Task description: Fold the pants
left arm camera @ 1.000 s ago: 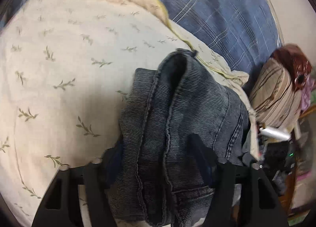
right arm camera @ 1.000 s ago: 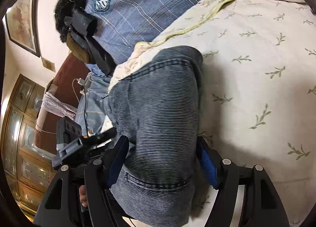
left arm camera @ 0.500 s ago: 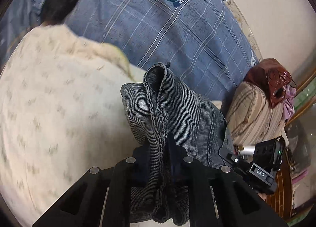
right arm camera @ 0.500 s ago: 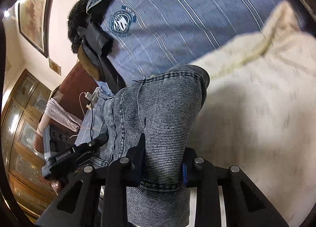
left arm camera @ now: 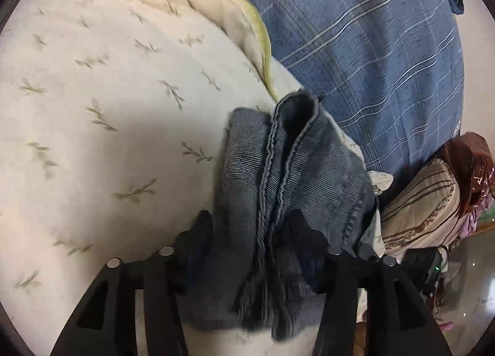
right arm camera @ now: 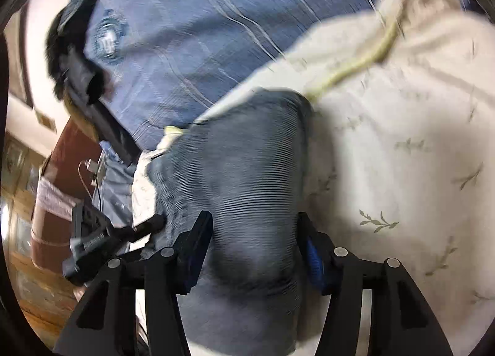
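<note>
Both hand-held grippers just opened: left hand-held gripper (left arm camera: 252,226) and right hand-held gripper (right arm camera: 255,226) straddle folded pants (left arm camera: 287,170) unclamped, long axis running ahead between jaws.

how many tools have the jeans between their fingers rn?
2. The left tool straddles the jeans at the seamed edge; the right tool straddles the folded leg. Both tools' jaws have just been opening, with denim between them; neither looks clamped.

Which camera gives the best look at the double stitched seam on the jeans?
The left wrist view: the jeans are sharp there, and the paired stitched seam runs down between the fingers. The right wrist view is motion-blurred and shows only their ribbed outer face, no seam.
</note>
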Tool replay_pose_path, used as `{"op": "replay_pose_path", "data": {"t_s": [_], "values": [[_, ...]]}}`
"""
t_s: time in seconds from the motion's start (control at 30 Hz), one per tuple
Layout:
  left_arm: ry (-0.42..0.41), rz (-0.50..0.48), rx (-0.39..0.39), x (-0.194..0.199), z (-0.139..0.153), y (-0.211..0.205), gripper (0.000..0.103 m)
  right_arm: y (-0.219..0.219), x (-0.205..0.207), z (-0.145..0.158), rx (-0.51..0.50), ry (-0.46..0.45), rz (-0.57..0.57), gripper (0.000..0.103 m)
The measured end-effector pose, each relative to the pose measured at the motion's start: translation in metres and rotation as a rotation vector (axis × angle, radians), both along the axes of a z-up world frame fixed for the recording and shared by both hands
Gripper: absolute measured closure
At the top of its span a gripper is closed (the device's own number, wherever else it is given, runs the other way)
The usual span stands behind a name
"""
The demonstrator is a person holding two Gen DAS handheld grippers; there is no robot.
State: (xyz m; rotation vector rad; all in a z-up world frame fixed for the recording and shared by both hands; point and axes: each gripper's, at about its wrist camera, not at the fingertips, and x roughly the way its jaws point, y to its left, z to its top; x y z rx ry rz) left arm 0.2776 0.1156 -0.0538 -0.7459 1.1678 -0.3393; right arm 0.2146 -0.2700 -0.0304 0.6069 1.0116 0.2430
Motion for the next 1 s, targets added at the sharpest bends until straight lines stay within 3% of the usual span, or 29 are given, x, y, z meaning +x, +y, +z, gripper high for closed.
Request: {"op": "replay_pose_path", "data": {"t_s": [0.17,0.3,0.37,0.43,0.47,0.5,0.53,0.6,0.67,0.8,1.0], "values": [[-0.115,-0.061,0.113,-0.038,0.036,0.001,0.043,0.001,-0.036,0.034,-0.053,-0.035,-0.030,0.037],[-0.061,-0.126,0.081,-0.053,0.025,-0.014,0.044,-0.008,-0.060,0.012,-0.011,0.029,-0.067,0.037],[-0.044,-0.144,0.103,-0.051,0.017,-0.024,0.045,-0.009,-0.063,-0.003,0.021,0.063,-0.065,0.040],[-0.031,-0.149,0.159,-0.042,0.009,-0.027,0.054,-0.007,-0.058,-0.010,0.103,0.066,-0.042,0.046],[-0.031,-0.145,0.174,-0.040,0.007,-0.029,0.073,-0.005,-0.055,-0.012,0.120,0.068,-0.026,0.049],[-0.029,-0.148,0.153,-0.039,0.007,-0.031,0.084,-0.003,-0.055,-0.011,0.099,0.064,-0.021,0.053],[-0.021,-0.142,0.127,-0.039,0.008,-0.029,0.086,0.001,-0.055,-0.007,0.069,0.056,-0.007,0.056],[-0.062,-0.117,0.083,-0.043,0.020,-0.023,0.089,0.007,-0.058,0.005,0.038,0.023,0.009,0.066],[-0.087,-0.111,0.088,-0.045,0.027,-0.017,0.089,0.011,-0.061,0.017,0.015,-0.010,0.025,0.067],[0.008,-0.137,0.157,-0.038,-0.001,-0.028,0.087,0.021,-0.053,-0.003,-0.084,0.070,0.049,0.067],[0.010,-0.132,0.150,-0.036,-0.002,-0.032,0.086,0.020,-0.053,-0.002,-0.130,0.080,0.057,0.068]]}}
